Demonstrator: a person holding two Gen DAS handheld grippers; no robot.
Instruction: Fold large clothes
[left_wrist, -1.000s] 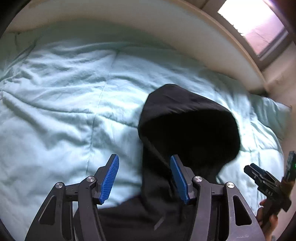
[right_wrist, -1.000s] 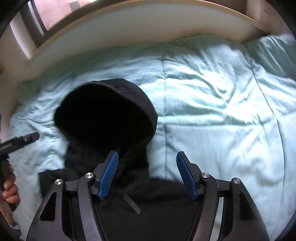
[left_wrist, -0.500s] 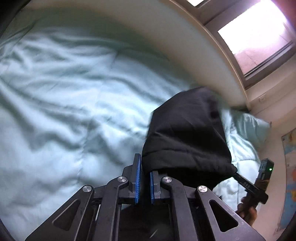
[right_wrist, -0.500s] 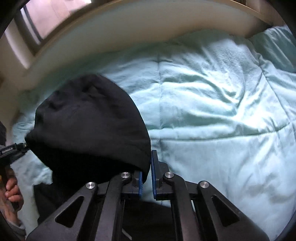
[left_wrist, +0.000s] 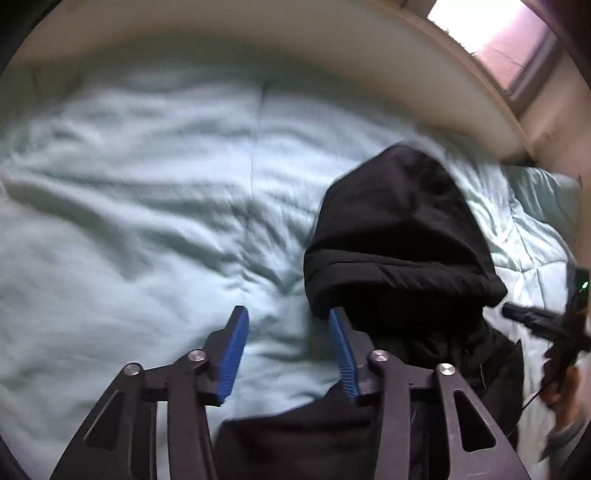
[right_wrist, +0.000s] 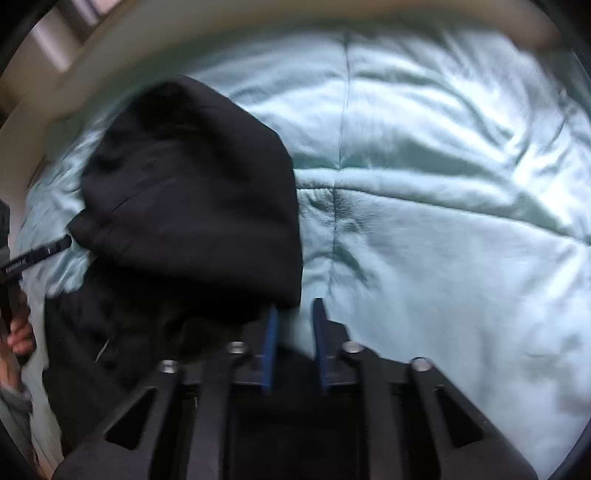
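A black hoodie lies on a pale green quilt. Its hood (left_wrist: 399, 229) (right_wrist: 192, 177) is turned down over the body (left_wrist: 295, 443), outer side up. In the left wrist view my left gripper (left_wrist: 287, 314) is opening at the hood's left corner, with only quilt between its blue pads (left_wrist: 232, 350). The hood's edge rests against the right finger's tip. In the right wrist view my right gripper (right_wrist: 295, 304) is opening with a narrow gap. The hood's right corner hangs over its left fingertip and is not pinched.
The quilt (left_wrist: 129, 221) (right_wrist: 461, 240) covers the bed up to a cream headboard (left_wrist: 258, 44), with a window (left_wrist: 491, 33) behind. Each view shows the other gripper at the hood's far corner (left_wrist: 535, 325) (right_wrist: 37, 254), held by a hand (right_wrist: 20, 332).
One second ago the hood lay open and both grippers stood open. Half a second ago both were shut on its edge and flipped it over. Now both have let go.
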